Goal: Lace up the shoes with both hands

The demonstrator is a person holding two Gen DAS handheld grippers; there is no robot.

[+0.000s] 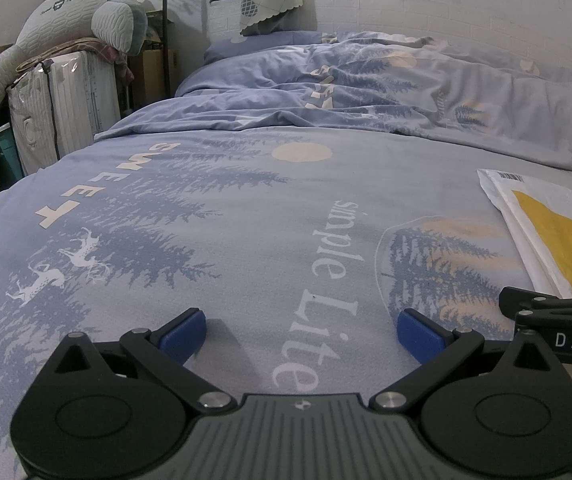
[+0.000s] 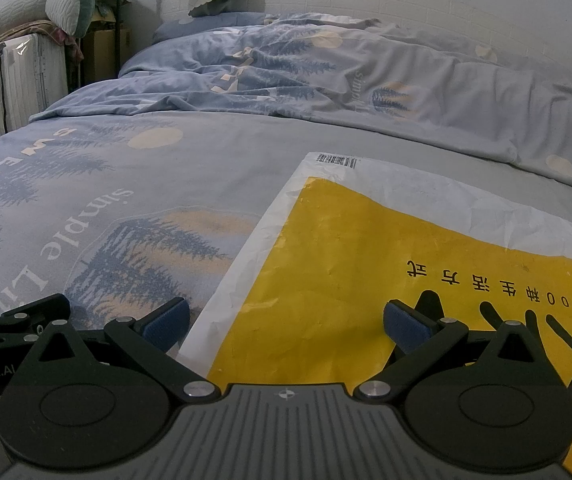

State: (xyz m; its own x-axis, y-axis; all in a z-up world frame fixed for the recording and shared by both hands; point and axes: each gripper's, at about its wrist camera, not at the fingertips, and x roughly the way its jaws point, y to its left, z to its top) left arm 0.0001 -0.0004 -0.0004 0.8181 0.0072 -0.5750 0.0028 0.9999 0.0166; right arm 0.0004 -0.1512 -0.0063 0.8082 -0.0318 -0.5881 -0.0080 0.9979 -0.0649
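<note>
The soft blue bedsheet [image 1: 246,240] reads "SWEET" and "simple Life" among printed trees and deer. At 3 o'clock in the left view lies a crinkled white-and-yellow plastic bag [image 2: 365,260], barcoded, marked "100". The left gripper [image 1: 301,334] spreads wide, empty, above the sheet; the right gripper [image 2: 286,326], beside it, gapes over the bag's edge. No shoe shows. At 10 o'clock a quilted plush toy [image 1: 86,12] tops a white suitcase [image 1: 66,100].
</note>
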